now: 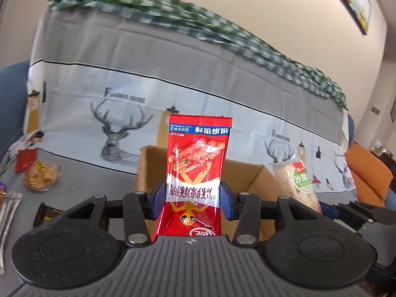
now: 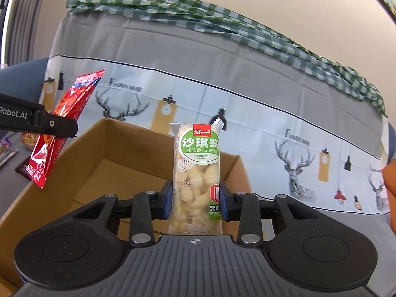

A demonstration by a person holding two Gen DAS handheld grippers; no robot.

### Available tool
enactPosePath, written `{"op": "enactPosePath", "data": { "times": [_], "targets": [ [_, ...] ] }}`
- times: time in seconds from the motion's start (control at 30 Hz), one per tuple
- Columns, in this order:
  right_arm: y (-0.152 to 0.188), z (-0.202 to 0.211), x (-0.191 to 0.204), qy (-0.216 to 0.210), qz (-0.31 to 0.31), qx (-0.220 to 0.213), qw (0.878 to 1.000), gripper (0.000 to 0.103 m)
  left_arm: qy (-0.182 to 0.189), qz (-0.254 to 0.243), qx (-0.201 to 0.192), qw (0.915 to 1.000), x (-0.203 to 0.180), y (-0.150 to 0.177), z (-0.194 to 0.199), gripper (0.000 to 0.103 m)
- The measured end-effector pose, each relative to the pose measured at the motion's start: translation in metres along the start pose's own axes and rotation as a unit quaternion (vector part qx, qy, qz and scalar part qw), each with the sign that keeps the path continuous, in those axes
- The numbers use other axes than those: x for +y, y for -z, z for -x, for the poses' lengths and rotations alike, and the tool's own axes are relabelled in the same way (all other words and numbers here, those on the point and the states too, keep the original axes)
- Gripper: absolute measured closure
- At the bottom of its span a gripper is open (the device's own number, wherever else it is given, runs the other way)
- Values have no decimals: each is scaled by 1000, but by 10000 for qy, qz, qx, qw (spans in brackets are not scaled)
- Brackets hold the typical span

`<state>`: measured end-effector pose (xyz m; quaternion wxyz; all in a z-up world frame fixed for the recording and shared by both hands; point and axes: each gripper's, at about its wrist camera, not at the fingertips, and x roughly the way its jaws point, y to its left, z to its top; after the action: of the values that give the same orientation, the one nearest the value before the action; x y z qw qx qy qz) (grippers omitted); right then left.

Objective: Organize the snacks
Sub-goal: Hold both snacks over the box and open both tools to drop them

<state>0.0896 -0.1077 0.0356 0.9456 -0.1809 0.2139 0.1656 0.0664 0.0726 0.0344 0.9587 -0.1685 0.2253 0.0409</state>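
Right wrist view: the right gripper [image 2: 195, 200] is clamped on an upright pale snack bar [image 2: 196, 173], directly over the open cardboard box [image 2: 86, 153] (interior apparently empty); the drop lies straight below. The left gripper [image 1: 193, 195], pinching a red packet [image 1: 195, 173] on end, sits nearer the box's near wall. Only the left wrist view shows loose snacks [image 1: 40, 175] remaining on the sofa.

Deer-print sofa cover [image 1: 173, 79], green checked cloth [image 2: 222, 24] on top

red spicy snack packet [image 1: 195, 173], see-through sachima pack [image 2: 198, 173] with green label, plain brown cardboard box [image 2: 104, 153], grey-white deer-print sofa cover [image 1: 123, 86], green-white checked cloth [image 2: 222, 19].
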Motion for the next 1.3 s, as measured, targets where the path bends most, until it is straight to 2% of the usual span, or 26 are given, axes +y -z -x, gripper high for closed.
{"op": "enactPosePath", "data": {
  "times": [0.3,1.3],
  "targets": [
    [3,-6,-11,224,-54,74,9997,65,417,-106,62,9991,-18,0,-6,53],
    [4,-10,-9,252,53,113,9996,65,562,-136,196,9981,-26,4,-11,53]
  ]
}}
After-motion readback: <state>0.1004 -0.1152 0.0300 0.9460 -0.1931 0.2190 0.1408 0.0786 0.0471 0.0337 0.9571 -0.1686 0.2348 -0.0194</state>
